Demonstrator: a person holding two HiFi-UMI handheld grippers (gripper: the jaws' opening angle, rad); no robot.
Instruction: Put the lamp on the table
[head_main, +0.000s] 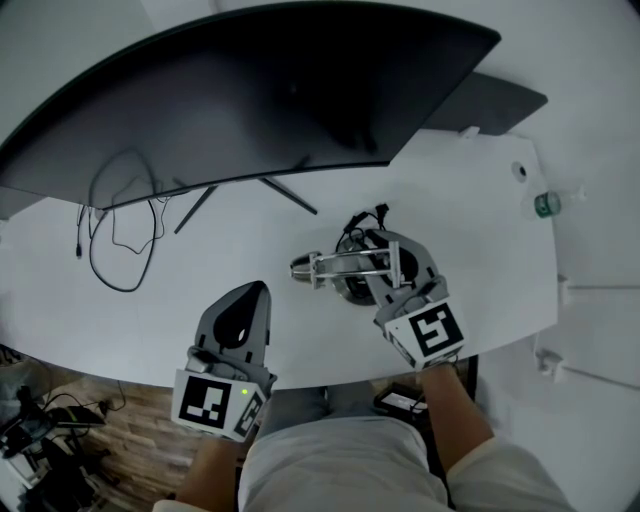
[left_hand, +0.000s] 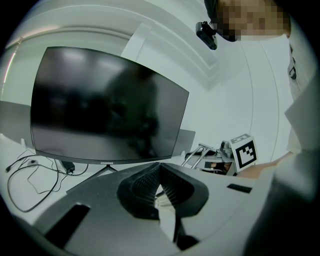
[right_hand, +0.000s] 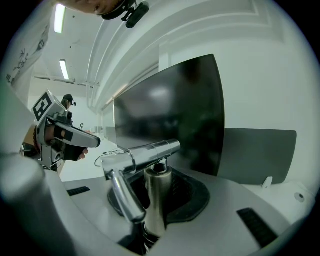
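Observation:
A silver metal lamp (head_main: 335, 266) with a tube head and thin rods lies sideways over the white table (head_main: 470, 200), its dark round base toward me. My right gripper (head_main: 388, 262) is shut on the lamp's upright post (right_hand: 157, 197), which stands between the ribbed pads in the right gripper view. Whether the base touches the table I cannot tell. My left gripper (head_main: 243, 312) hovers at the table's near edge, left of the lamp, its jaws shut with nothing between them. The left gripper view shows the lamp (left_hand: 199, 152) off to the right.
A wide curved black monitor (head_main: 250, 90) on thin splayed legs (head_main: 290, 193) fills the back of the table. Loose black cables (head_main: 120, 235) lie at the left. A green-capped bottle (head_main: 543, 205) stands at the right edge. A grey panel (head_main: 490, 100) is behind the monitor.

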